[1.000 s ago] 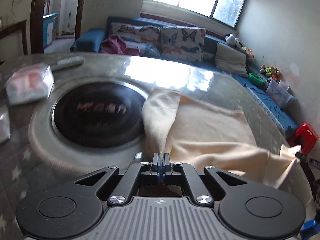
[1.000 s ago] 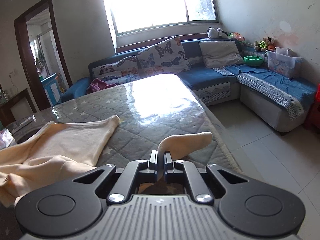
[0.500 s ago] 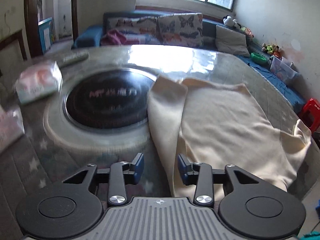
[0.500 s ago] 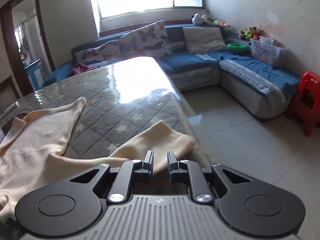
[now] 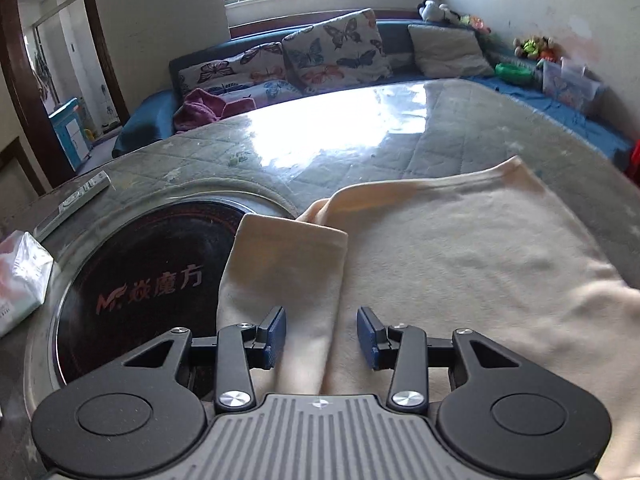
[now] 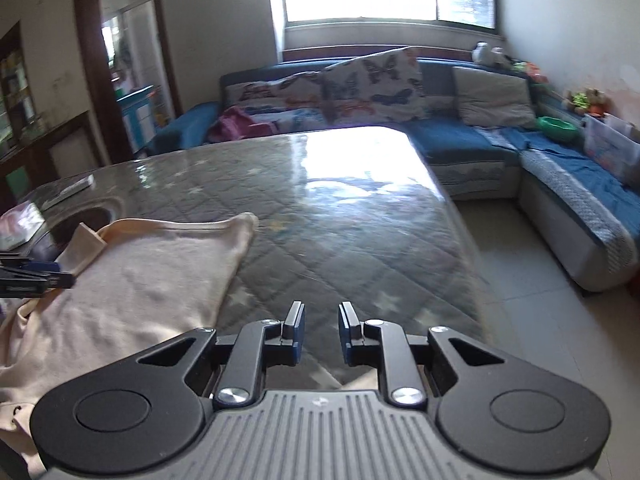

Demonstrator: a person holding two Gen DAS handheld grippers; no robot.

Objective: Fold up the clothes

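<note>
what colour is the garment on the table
Cream, a pale yellowish off-white garment; it shows best in the left wrist view.

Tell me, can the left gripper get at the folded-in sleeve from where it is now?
Probably yes: the left gripper is open right above the sleeve, which lies flat on the cream garment with nothing in between.

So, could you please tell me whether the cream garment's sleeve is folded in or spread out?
Folded in: the sleeve lies flat on the cream garment.
</note>
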